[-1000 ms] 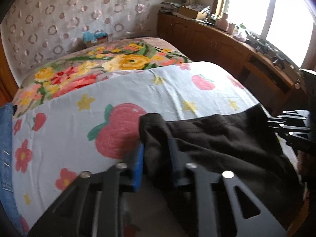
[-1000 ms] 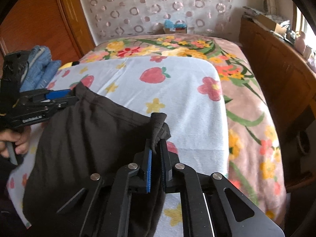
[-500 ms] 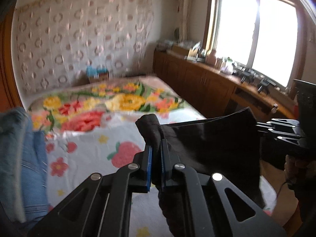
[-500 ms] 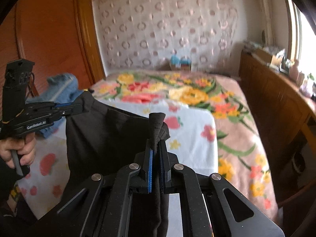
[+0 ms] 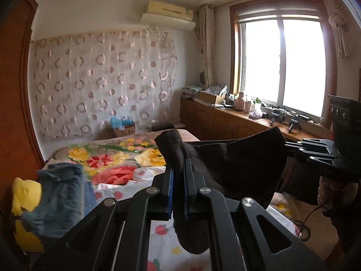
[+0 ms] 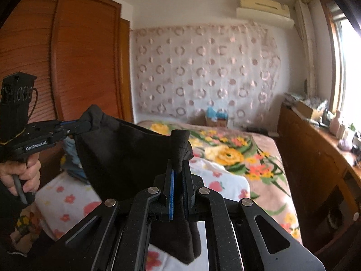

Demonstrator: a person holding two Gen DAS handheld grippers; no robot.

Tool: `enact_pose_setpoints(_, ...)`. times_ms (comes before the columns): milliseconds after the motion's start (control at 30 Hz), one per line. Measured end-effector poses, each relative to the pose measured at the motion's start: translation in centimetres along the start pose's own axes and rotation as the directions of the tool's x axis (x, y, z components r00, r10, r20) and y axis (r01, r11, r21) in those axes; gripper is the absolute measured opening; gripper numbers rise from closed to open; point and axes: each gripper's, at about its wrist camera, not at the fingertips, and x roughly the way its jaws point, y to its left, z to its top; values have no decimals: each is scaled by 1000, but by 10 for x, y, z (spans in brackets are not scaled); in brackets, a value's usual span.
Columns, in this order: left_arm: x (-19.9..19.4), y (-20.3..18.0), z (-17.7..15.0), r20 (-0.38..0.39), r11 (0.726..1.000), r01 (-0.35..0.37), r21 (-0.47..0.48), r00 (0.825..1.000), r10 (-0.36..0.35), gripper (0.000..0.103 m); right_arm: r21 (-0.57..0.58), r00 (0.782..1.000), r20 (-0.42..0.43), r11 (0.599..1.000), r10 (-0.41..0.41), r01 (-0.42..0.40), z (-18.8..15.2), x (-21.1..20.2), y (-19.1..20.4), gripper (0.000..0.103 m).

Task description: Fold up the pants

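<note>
A pair of black pants (image 5: 234,164) hangs in the air above a bed (image 6: 259,158), stretched between two hand-held tools. The left tool (image 5: 178,180) is clenched on one bunched corner of the dark cloth, which pokes up past its blue-lined fingertips (image 5: 170,180) and droops below them. The right tool (image 6: 178,180) is likewise clamped on the opposite corner, a knob of fabric standing above its pads. Between the two grips the upper edge of the garment sags in a shallow curve, and the rest falls toward the mattress.

In the left wrist view the right tool appears at the far right, pinching the cloth's far corner, with a hand (image 5: 327,192) wrapped around its handle. In the right wrist view the left tool shows at the far left, gripped by the person's left hand (image 6: 21,176).

The bed carries a white sheet (image 6: 67,201) printed with strawberries and flowers, laid over a floral blanket (image 6: 230,153). Crumpled blue jeans (image 5: 61,198) and something yellow (image 5: 24,196) lie at the bed's near left. A circle-patterned curtain (image 5: 101,79) covers the back wall beneath an air conditioner (image 5: 168,14). A wooden cabinet (image 5: 221,122) runs under a bright window (image 5: 282,65), its top cluttered with small items. A wooden wardrobe (image 6: 67,56) stands to the left.
</note>
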Motion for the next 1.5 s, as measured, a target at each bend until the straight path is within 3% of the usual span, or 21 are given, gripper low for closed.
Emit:
enact_pose_setpoints(333, -31, 23, -1, 31, 999, -43, 13, 999, 42, 4, -56, 996, 23, 995, 86, -84, 16, -3, 39, 3)
enact_pose_setpoints(500, 9, 49, -21, -43, 997, -76, -16, 996, 75, 4, -44, 994, -48, 994, 95, -97, 5, 43, 34, 3)
enact_pose_setpoints(700, 79, 67, -58, -156, 994, -111, -8, 982, 108, 4, -17, 980, -180, 996, 85, -89, -28, 133, 11, 3)
enact_pose_setpoints(933, 138, 84, -73, -222, 990, -142, -17, 966, 135, 4, -5, 964, -253, 997, 78, -82, -44, 193, -15, 3)
enact_pose_setpoints(1167, 179, 90, -87, -276, 990, -140, -18, 952, 130, 5, -17, 943, -332, 999, 34, -42, -63, 236, -30, 3)
enact_pose_setpoints(1400, 201, 97, -98, -327, 988, -156, -16, 934, 142, 6, -10, 919, -394, 999, 28, -35, -84, 265, -38, 3)
enact_pose_setpoints(1500, 206, 93, -101, -360, 991, -133, -23, 926, 116, 8, -2, 913, -406, 1000, 28, -31, -89, 270, -40, 3)
